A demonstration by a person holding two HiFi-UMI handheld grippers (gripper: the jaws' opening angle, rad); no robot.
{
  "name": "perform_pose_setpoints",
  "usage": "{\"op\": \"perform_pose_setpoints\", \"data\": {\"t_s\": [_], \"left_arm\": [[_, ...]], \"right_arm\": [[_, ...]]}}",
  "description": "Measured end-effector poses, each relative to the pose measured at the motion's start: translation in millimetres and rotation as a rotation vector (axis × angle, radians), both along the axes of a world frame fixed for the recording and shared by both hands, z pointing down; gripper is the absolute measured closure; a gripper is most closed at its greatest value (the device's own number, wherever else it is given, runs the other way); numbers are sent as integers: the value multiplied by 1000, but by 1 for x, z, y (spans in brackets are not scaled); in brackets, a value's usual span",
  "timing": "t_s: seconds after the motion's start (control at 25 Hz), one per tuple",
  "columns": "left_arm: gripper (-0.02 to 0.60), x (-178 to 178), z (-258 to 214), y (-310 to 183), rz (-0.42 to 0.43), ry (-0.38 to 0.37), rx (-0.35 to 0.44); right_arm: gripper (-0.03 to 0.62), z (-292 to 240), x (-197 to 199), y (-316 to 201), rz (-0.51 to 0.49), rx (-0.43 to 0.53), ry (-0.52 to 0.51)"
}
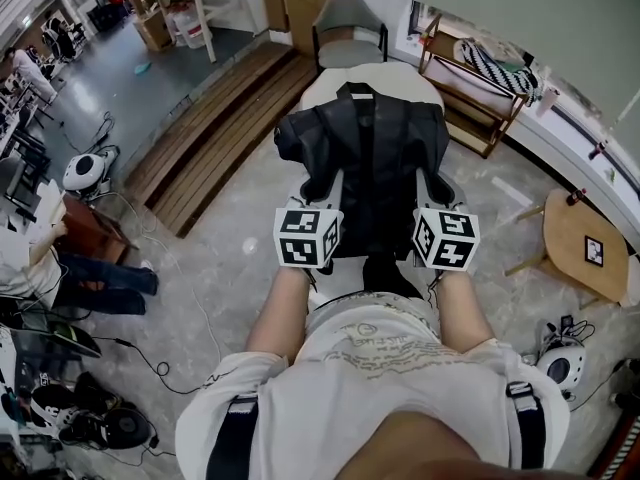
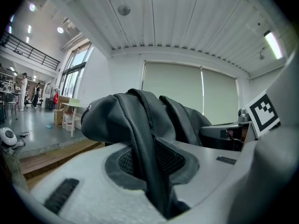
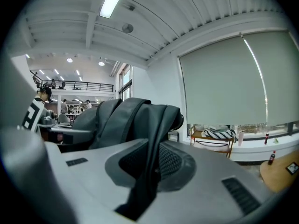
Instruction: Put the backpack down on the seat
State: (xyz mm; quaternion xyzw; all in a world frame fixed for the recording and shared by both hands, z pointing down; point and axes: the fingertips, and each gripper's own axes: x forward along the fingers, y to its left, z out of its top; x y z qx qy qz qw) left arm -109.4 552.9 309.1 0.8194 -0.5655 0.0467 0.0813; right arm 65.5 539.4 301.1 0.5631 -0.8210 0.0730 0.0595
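Observation:
A black backpack (image 1: 362,158) hangs in front of me, held up by its two shoulder straps. My left gripper (image 1: 323,196) is shut on the left strap (image 2: 148,148), which runs down between its grey jaws. In the same way, my right gripper (image 1: 436,196) is shut on the right strap (image 3: 150,148). Just beyond and below the bag is a cream padded seat (image 1: 322,83), partly hidden by the bag. In both gripper views the bag's dark body (image 2: 112,118) (image 3: 135,113) bulges above the jaws.
A grey armchair (image 1: 348,23) stands behind the seat. To the right are a wooden rack (image 1: 470,88) and a small round wooden table (image 1: 585,243). Wooden steps (image 1: 215,128) run along the left. Cables and white devices (image 1: 85,168) lie on the floor.

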Motion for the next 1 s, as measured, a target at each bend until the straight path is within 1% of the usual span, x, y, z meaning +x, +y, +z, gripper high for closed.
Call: {"op": "perform_pose_setpoints", "data": {"t_s": [0.24,0.52,0.72,1.0], "left_arm": [[499,-6,-4,-32,-9,-32,18],[499,-2,3,-94,-4,-58,6],[499,-2,11,-141,-1,-54,-6],[499,10,14,-215,27,-45,-32]], "right_arm": [[540,2,-6,-37,-11,6,-24],[540,9,-3,-99,-8,12,-18],[540,15,-2,-144,-12,5,-32],[540,22,10,-219,7,-25,-50]]}}
